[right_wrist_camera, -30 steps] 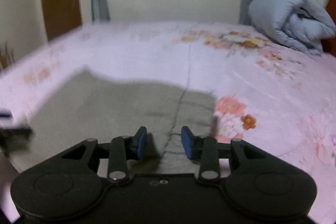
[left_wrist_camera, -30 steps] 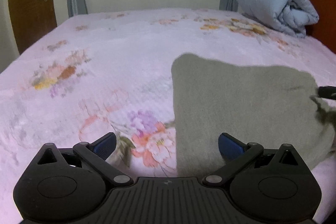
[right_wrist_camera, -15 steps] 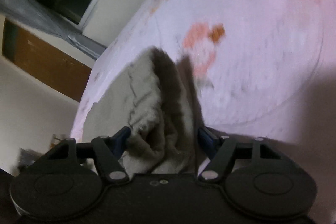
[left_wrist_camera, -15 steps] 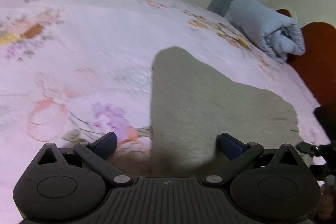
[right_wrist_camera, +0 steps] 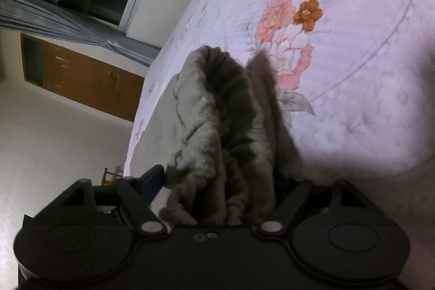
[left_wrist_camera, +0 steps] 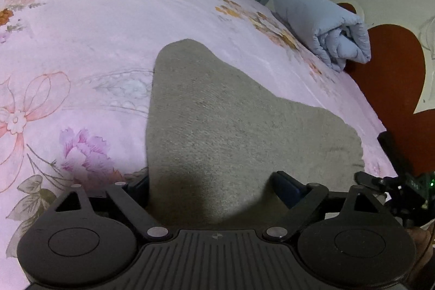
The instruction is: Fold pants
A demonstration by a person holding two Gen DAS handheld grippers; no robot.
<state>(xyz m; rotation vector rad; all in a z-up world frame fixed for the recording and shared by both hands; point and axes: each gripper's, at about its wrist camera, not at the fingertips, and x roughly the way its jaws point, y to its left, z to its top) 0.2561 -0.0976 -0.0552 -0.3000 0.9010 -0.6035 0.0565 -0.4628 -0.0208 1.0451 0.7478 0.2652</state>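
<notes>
A wide bed (left_wrist_camera: 103, 26) covered by a pale pink sheet printed with orange, pink and purple flowers is filling both views and carrying everything in sight. A pair of grey-green fleecy pants (left_wrist_camera: 233, 127) is lying directly on the sheet near the front edge, spreading flat in the left wrist view and bunching into raised folds in the right wrist view (right_wrist_camera: 217, 127). A rolled light blue quilt (left_wrist_camera: 323, 29) is resting on the far corner, well apart from the pants.

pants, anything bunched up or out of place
Yes: the grey pants are bunched in rumpled folds between the closing right gripper fingers, while the end by the left gripper lies flat.
</notes>
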